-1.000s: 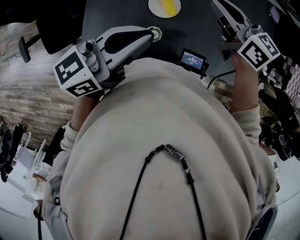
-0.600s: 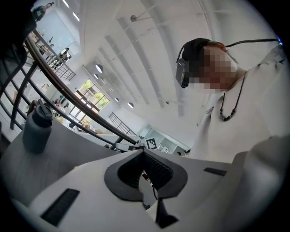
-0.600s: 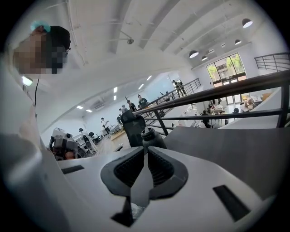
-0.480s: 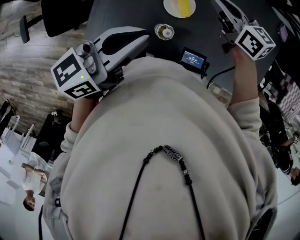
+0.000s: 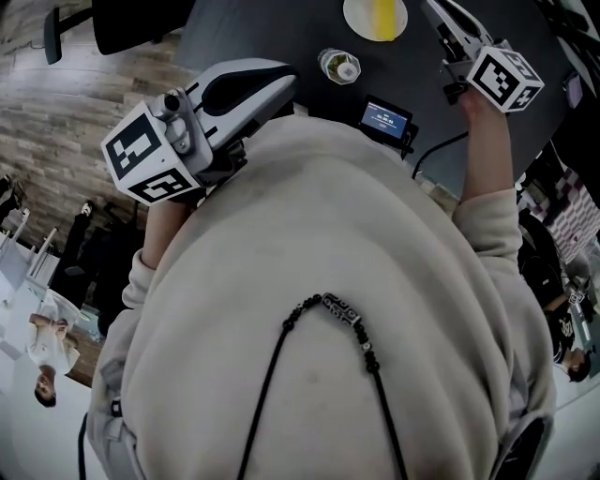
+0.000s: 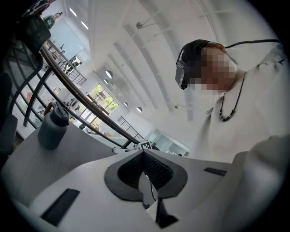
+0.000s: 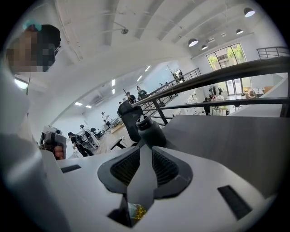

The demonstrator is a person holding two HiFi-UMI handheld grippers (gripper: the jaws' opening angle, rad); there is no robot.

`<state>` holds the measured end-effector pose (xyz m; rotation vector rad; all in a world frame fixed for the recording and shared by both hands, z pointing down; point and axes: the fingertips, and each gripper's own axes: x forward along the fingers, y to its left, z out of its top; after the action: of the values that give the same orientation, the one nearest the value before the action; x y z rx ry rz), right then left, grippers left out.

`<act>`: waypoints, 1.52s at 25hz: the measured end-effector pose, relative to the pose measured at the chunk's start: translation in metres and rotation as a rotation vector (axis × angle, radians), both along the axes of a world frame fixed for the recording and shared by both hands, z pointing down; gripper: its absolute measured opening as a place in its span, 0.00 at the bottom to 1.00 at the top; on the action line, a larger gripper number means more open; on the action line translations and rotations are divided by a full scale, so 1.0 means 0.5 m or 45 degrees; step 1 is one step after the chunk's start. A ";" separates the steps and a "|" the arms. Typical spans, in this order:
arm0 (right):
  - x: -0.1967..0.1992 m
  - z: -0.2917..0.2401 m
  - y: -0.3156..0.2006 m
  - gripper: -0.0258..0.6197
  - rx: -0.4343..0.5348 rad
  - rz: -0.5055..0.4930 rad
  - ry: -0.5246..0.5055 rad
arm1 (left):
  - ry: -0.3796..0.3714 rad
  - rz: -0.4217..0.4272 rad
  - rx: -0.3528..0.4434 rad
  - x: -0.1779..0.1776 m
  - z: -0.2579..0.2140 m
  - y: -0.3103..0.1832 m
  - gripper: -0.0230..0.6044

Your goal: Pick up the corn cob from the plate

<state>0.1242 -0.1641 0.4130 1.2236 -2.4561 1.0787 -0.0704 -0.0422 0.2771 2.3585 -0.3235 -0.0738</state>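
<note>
Plainly no hold yet. Find the corn cob (image 5: 383,17) lying on the plate (image 5: 352,26) at the top edge of the head view, on the dark table (image 5: 281,37), just left of the right gripper (image 5: 448,23) and beyond a small jar (image 5: 339,66). Note the right jaws a narrow way apart, having just been opening, with nothing between them; too slim a gap as yet for a cob. Note the left gripper (image 5: 286,82) well back by the chest, jaws brought together on nothing. Expect a light, stiff thing, round and knobbly, likely to roll on the smooth plate if nudged from one side; probably firm enough to bear a fair squeeze. Take it across the middle of its length, jaws square to its long axis, one pad on each flank, after spreading them wider than the cob. Avoid the tapered ends, apt to squirt out, and keep clear of the plate rim when coming down.
</note>
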 end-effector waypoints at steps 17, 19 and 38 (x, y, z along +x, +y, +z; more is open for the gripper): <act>-0.020 0.268 -0.023 0.41 -0.300 -0.115 0.214 | -0.053 -0.184 -0.061 -0.064 0.033 0.017 0.04; -0.018 0.299 -0.019 0.43 -0.348 -0.110 0.239 | -0.053 -0.194 -0.061 -0.071 0.033 0.020 0.04; -0.013 0.491 0.040 0.51 -0.704 -0.119 0.437 | -0.065 -0.247 -0.076 -0.093 0.043 0.043 0.04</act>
<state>0.1179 -0.1440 0.6587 1.0006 -1.7754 1.2775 -0.1167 -0.0206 0.2987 2.2670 -0.5707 -0.0949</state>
